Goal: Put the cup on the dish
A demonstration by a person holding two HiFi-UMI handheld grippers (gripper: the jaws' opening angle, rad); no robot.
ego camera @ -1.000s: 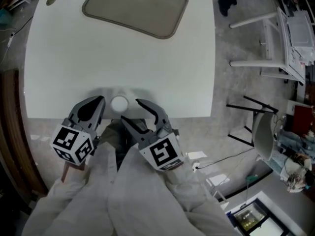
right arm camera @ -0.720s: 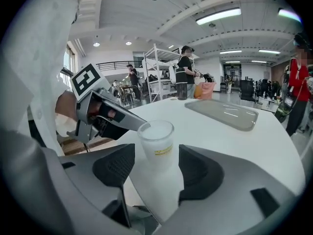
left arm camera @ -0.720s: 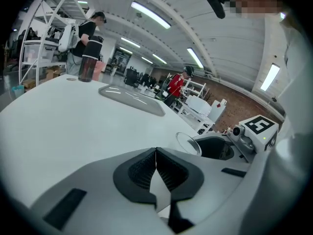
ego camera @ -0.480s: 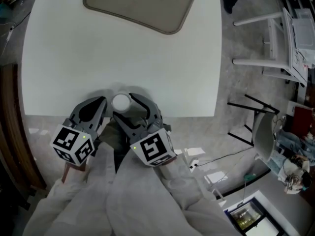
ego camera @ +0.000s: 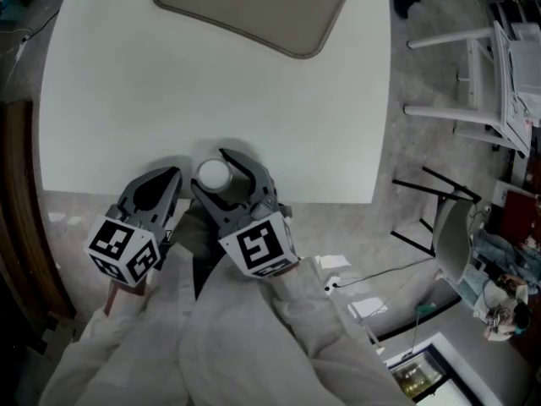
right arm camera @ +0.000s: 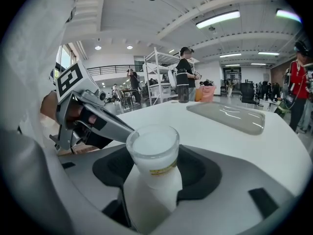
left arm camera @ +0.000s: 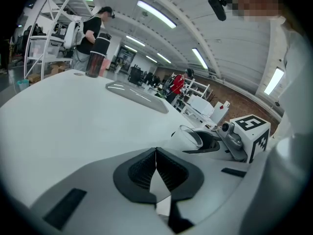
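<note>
The cup is enclosed, not squeezed, by the wide-open right gripper, while the left gripper beside the cup is shut on nothing.

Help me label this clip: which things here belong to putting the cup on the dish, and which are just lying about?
Job: cup, between the open right tongs; dish, across the table.
Lying about: dark tumbler at the table's far corner; left tongs, shut and empty.
</note>
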